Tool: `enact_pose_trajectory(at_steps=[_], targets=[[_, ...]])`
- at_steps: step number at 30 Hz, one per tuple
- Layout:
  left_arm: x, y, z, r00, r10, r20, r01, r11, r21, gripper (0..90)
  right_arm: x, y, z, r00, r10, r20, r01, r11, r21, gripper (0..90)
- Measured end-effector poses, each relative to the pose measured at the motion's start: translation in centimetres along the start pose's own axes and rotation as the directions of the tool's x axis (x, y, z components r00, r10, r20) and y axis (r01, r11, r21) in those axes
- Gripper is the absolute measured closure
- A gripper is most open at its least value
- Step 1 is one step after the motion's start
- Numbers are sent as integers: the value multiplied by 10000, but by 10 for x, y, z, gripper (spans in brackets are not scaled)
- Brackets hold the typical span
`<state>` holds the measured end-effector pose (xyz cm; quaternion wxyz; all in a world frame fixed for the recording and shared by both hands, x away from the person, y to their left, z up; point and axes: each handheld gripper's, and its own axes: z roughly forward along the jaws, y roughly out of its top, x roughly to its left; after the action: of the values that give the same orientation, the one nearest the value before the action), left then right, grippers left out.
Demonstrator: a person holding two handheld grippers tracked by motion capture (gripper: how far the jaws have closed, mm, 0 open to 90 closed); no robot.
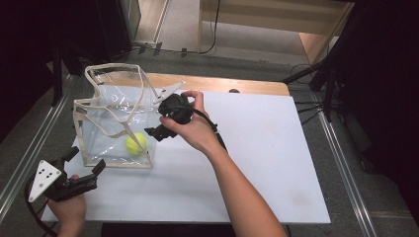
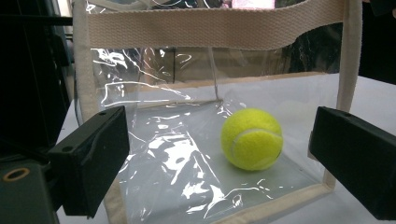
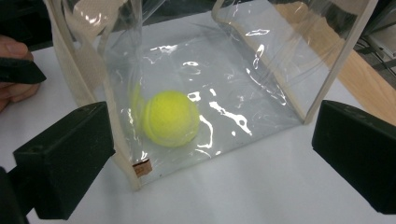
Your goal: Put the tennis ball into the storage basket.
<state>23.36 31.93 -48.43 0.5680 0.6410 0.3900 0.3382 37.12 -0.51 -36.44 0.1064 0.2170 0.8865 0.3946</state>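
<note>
I have the left gripper (image 1: 84, 165) low at the near left corner of the white table (image 1: 276, 163), jaws spread wide and holding nothing. Straight ahead of it stands the clear bag (image 1: 116, 118), a transparent plastic tote edged in cream webbing. In the left gripper view the bag's near wall sits just beyond my jaws, framed between them, and the tennis ball (image 2: 252, 138) rests on the bag's floor, nearer my right-hand jaw than the left.

My right gripper (image 1: 170, 118) hangs beside the bag's right wall, close to the upper edge, tilted downward toward the bag. Its jaws also stand wide apart with nothing between them. In the right gripper view the ball (image 3: 170, 118) lies inside the bag, ahead and slightly toward my left jaw, behind the plastic of the near corner seam. A small brown tag (image 3: 142, 168) sits at the foot of that seam, just beside the left jaw.

From above, the ball (image 1: 136, 143) rests at the bag's near right corner, between the two grippers, touching neither. The bag's strap (image 1: 118, 96) loops loosely across its open top.
</note>
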Motion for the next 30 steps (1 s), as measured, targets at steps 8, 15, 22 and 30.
enact_pose_trajectory(at_steps=[8,15,22,30], targets=[[0,0,0,10000,-2,-27,2,10000,20,54,3,-26,1,9997,255,57,-253,9993,-283,0],[-1,0,0,10000,7,-37,-7,10000,32,54,4,-44,0,9986,503,162,-494,9975,-511,0],[-1,0,0,10000,72,-26,-72,9999,89,54,5,-67,-2,9967,784,221,-764,9938,-810,0],[-1,0,1,10000,75,-1,-75,9999,68,54,4,-95,-7,9924,1165,395,-1124,9892,-943,0]])
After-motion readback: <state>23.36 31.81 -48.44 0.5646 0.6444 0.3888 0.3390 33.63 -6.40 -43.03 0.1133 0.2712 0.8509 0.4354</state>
